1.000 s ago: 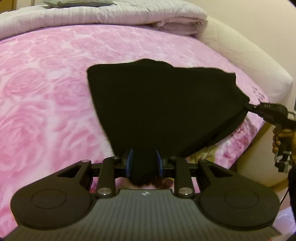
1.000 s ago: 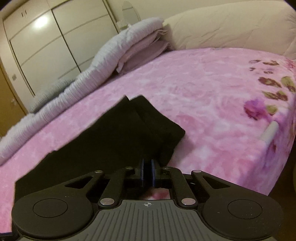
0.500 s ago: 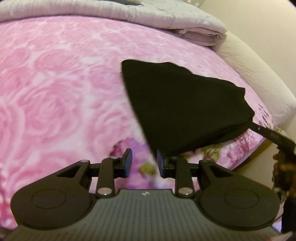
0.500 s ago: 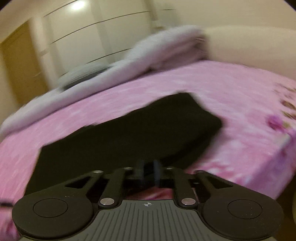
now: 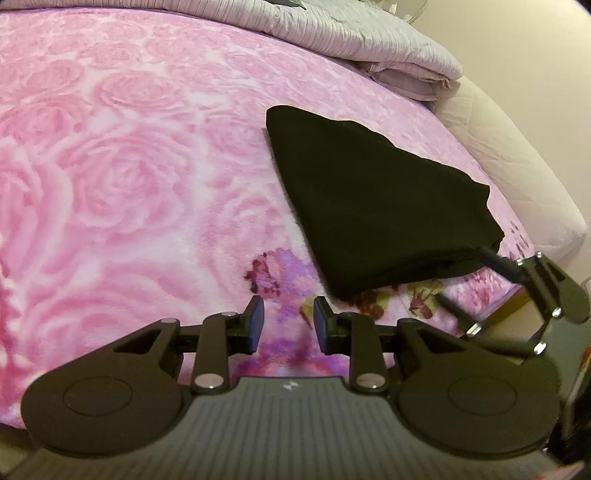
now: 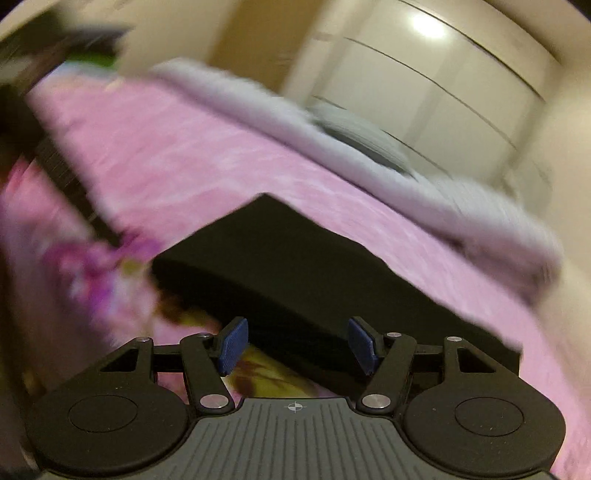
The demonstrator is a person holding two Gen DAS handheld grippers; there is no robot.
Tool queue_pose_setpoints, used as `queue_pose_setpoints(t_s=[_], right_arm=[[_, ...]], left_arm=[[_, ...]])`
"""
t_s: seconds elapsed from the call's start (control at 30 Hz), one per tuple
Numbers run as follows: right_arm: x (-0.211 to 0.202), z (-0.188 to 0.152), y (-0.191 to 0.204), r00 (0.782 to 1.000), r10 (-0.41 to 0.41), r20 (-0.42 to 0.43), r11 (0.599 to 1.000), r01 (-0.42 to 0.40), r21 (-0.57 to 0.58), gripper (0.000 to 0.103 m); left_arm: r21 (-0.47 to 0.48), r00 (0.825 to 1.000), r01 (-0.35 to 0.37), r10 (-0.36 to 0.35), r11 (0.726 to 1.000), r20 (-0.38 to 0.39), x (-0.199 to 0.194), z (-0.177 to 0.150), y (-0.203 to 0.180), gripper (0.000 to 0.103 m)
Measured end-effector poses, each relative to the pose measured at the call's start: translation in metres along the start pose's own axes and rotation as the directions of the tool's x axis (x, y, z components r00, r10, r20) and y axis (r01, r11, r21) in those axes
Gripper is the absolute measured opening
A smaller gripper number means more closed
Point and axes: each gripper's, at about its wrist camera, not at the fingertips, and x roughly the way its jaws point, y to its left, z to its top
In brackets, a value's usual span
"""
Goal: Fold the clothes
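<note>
A black garment lies folded on the pink rose bedspread near the bed's front right edge. My left gripper is open and empty, just in front of the garment's near left corner. My right gripper is seen in the left wrist view at the garment's right corner, open, one finger reaching under the cloth's edge. In the blurred right wrist view the right gripper is open with the black garment lying just ahead between its blue pads, not pinched.
A folded grey quilt lies along the far side of the bed. A cream pillow lies at the right. White wardrobe doors stand behind the bed. The bed's edge drops off at the front right.
Both grippers have let go of the black garment and opened. The garment has dropped flat and folded on the bed. The right wrist view has swung left and is blurred.
</note>
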Motion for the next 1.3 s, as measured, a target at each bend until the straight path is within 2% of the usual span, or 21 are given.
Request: queue_pose_setpoints(t_s=[0.1,0.2,0.27,0.4,0.47,0.8,0.83,0.87,0.9,1.0,1.03,1.07,1.1,1.13,1.17,1.23,1.3], right_arm=[[0.012,0.002,0.019,1.0,-0.002,-0.006,0.992,0.002,-0.126,0.064],[0.019,0.009,0.018,1.0,0.027,0.015,0.995,-0.025,-0.1,0.064],[0.02,0.013,0.025,0.998,0.053,0.039,0.989,-0.047,-0.139,0.064],[0.036,0.008,0.058,0.998,0.054,0.026,0.93,-0.041,-0.366,0.064],[0.045,0.005,0.069,0.999,0.047,0.024,0.906,-0.032,-0.423,0.063],[0.073,0.011,0.081,0.994,0.019,0.11,0.89,0.033,-0.454,0.063],[0.075,0.013,0.081,0.994,0.026,0.107,0.896,0.024,-0.444,0.056],[0.076,0.014,0.079,0.994,0.04,0.097,0.905,0.005,-0.425,0.038],[0.076,0.016,0.078,0.995,0.054,0.087,0.914,-0.014,-0.405,0.029],[0.076,0.022,0.065,0.992,0.092,0.085,0.952,-0.063,-0.298,0.018],[0.075,0.025,0.049,0.988,0.123,0.09,0.979,-0.107,-0.172,0.014],[0.073,0.028,0.026,0.981,0.166,0.1,0.986,-0.168,0.009,0.012],[0.07,0.029,0.0,0.971,0.203,0.123,0.954,-0.225,0.197,0.011],[0.067,0.025,-0.027,0.961,0.226,0.161,0.886,-0.271,0.375,0.011],[0.064,0.019,-0.054,0.95,0.236,0.205,0.786,-0.311,0.534,0.011],[0.054,-0.007,-0.108,0.935,0.205,0.29,0.523,-0.355,0.775,0.011],[0.047,-0.041,-0.152,0.929,0.142,0.343,0.257,-0.369,0.893,0.011]], left_arm=[[-0.001,1.0,0.008,-0.008,1.0,0.0,0.001,0.001,0.002,0.024],[-0.003,1.0,0.015,-0.015,1.0,-0.001,0.001,0.003,0.004,0.024],[-0.007,1.0,0.017,-0.017,1.0,-0.001,0.003,0.004,0.005,0.024],[-0.01,1.0,0.021,-0.021,1.0,-0.005,0.007,0.006,0.007,0.024],[-0.009,1.0,0.023,-0.023,1.0,-0.007,0.009,0.007,0.009,0.024],[-0.024,0.999,0.039,-0.039,0.999,-0.006,0.009,0.007,0.014,0.024],[-0.027,0.999,0.04,-0.041,0.999,-0.006,0.009,0.007,0.014,0.024],[-0.029,0.999,0.041,-0.041,0.999,-0.007,0.009,0.007,0.015,0.024],[-0.03,0.999,0.04,-0.04,0.999,-0.007,0.008,0.008,0.015,0.024],[-0.026,1.0,0.026,-0.027,0.999,-0.01,0.008,0.01,0.012,0.024],[-0.016,1.0,0.02,-0.02,1.0,-0.01,0.009,0.012,0.01,0.024],[-0.001,1.0,0.013,-0.013,1.0,-0.011,0.009,0.014,0.008,0.024],[0.013,1.0,0.008,-0.007,1.0,-0.012,0.01,0.016,0.005,0.024],[0.025,1.0,0.005,-0.005,1.0,-0.014,0.012,0.018,0.002,0.024],[0.036,1.0,0.006,-0.005,0.999,-0.016,0.014,0.022,-0.002,0.024],[0.057,1.0,0.01,-0.009,0.998,-0.018,0.02,0.029,-0.011,0.024],[0.08,1.0,0.019,-0.018,0.997,-0.022,0.026,0.035,-0.021,0.024]])
